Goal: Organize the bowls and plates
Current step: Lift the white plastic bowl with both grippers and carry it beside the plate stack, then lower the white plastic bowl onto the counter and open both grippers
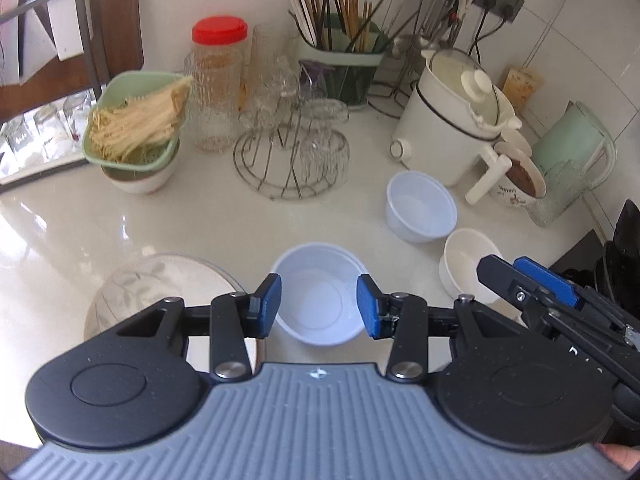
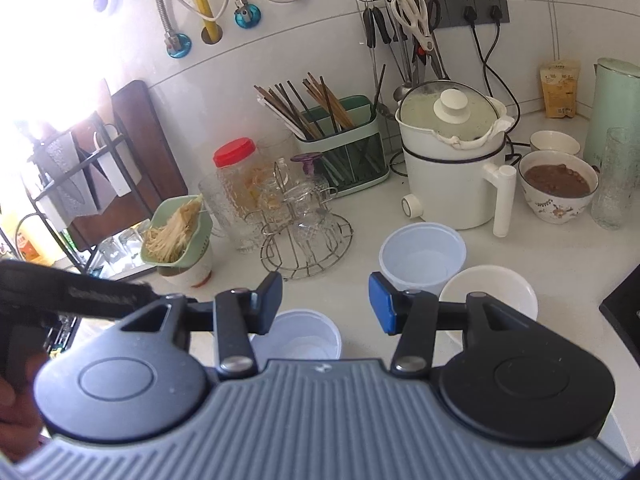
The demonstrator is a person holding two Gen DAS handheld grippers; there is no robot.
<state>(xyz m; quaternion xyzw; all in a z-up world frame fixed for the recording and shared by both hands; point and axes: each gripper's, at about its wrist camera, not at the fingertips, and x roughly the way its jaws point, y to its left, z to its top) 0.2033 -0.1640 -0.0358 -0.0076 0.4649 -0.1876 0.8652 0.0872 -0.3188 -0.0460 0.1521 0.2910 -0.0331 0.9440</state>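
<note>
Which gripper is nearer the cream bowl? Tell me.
Right. In the left wrist view the right gripper reaches over the cream bowl, overlapping its rim. The left gripper sits further left, framing the near white bowl instead.

White electric pot (image 2: 452, 184) beside chopstick holder (image 2: 344, 152) and red-lidded jar (image 2: 236, 176).

Daylight floods in from about nine o'clock. In the right wrist view it burns the rack (image 2: 76, 184) and the wall beside it to plain white, with nothing readable there. The glossy counter (image 1: 80, 232) throws back pale streaks of that glare in the left wrist view. Shadows are soft and short under the bowls. Both views bend hard toward the rims, so tile lines (image 2: 554, 20) curve. The far shelf corner at eleven o'clock is smeared and hazy.
</note>
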